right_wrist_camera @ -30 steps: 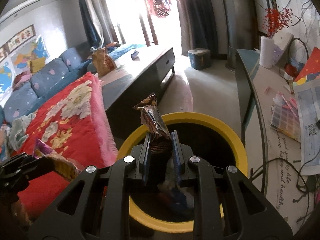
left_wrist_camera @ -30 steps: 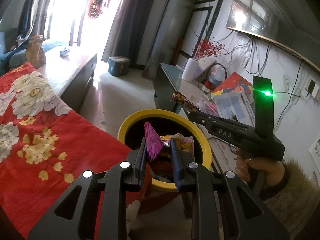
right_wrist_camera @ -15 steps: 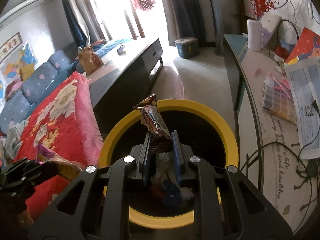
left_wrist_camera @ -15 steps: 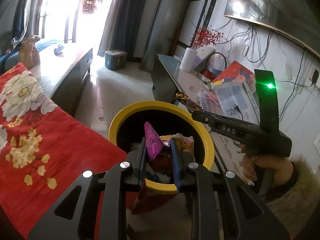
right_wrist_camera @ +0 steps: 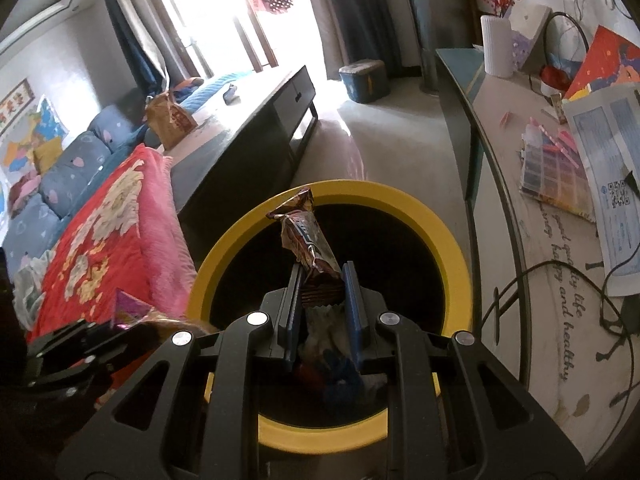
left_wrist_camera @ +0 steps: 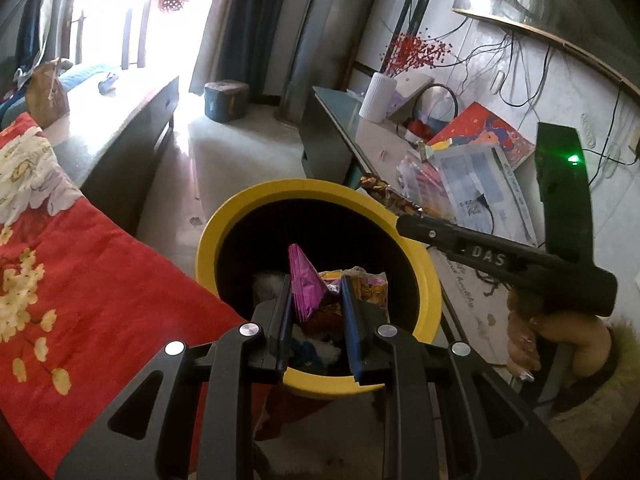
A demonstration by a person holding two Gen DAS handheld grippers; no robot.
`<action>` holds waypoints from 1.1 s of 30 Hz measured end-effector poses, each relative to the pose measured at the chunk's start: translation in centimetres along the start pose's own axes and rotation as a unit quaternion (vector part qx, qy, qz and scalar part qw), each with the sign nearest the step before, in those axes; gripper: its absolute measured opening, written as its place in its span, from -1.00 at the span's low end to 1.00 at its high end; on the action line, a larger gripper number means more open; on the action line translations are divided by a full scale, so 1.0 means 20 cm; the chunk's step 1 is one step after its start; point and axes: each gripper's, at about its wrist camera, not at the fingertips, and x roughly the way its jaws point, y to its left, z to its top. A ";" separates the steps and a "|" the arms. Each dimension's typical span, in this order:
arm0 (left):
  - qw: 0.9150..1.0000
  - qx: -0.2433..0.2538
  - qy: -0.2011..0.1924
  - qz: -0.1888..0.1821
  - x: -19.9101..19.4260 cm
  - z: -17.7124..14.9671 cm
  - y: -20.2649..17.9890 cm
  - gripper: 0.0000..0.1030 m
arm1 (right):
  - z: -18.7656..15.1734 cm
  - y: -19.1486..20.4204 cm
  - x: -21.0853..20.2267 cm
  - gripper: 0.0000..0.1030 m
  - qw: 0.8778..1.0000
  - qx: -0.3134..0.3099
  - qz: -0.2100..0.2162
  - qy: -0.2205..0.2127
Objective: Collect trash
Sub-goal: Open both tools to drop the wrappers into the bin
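A yellow-rimmed black trash bin [left_wrist_camera: 224,224] [right_wrist_camera: 452,248] stands on the floor below both grippers and holds several wrappers. My left gripper [left_wrist_camera: 316,292] is shut on a crumpled magenta and yellow snack wrapper [left_wrist_camera: 306,280], held over the bin's mouth. My right gripper [right_wrist_camera: 322,284] is shut on a brown chocolate bar wrapper [right_wrist_camera: 306,236] that sticks up over the bin's opening. In the left wrist view the right gripper's body [left_wrist_camera: 500,258] reaches in from the right, held by a hand [left_wrist_camera: 528,332], its wrapper tip [left_wrist_camera: 376,186] at the bin's far rim.
A red flowered blanket [left_wrist_camera: 80,272] [right_wrist_camera: 104,236] lies left of the bin. A dark low table [right_wrist_camera: 248,120] stands beyond it. On the right a long desk [right_wrist_camera: 560,260] carries papers, cables and a white vase [right_wrist_camera: 498,46]. Pale floor [right_wrist_camera: 380,136] stretches toward a small blue box [right_wrist_camera: 364,80].
Both grippers have sunk closer over the bin, which looks larger in both views. Each still grips its wrapper as before.
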 end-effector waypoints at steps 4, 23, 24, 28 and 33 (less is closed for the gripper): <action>1.000 0.000 0.009 0.002 0.06 0.00 -0.01 -0.58 | -0.01 -0.01 0.01 -0.72 1.000 0.004 0.001 0.004; 1.000 -0.021 -0.005 0.014 0.01 0.02 0.02 0.76 | -0.04 -0.01 -0.04 -0.05 1.000 0.013 -0.003 0.002; 1.000 -0.024 -0.006 0.017 -0.01 0.02 0.03 0.79 | -0.04 0.00 -0.05 0.00 1.000 0.012 -0.005 0.000; 0.999 -0.035 -0.008 0.029 -0.05 0.03 0.07 0.87 | -0.05 -0.01 -0.08 0.34 1.000 0.016 -0.022 -0.011; 0.998 -0.046 -0.017 0.044 -0.12 0.03 0.11 0.87 | -0.05 -0.01 -0.11 0.61 0.999 0.017 -0.031 -0.018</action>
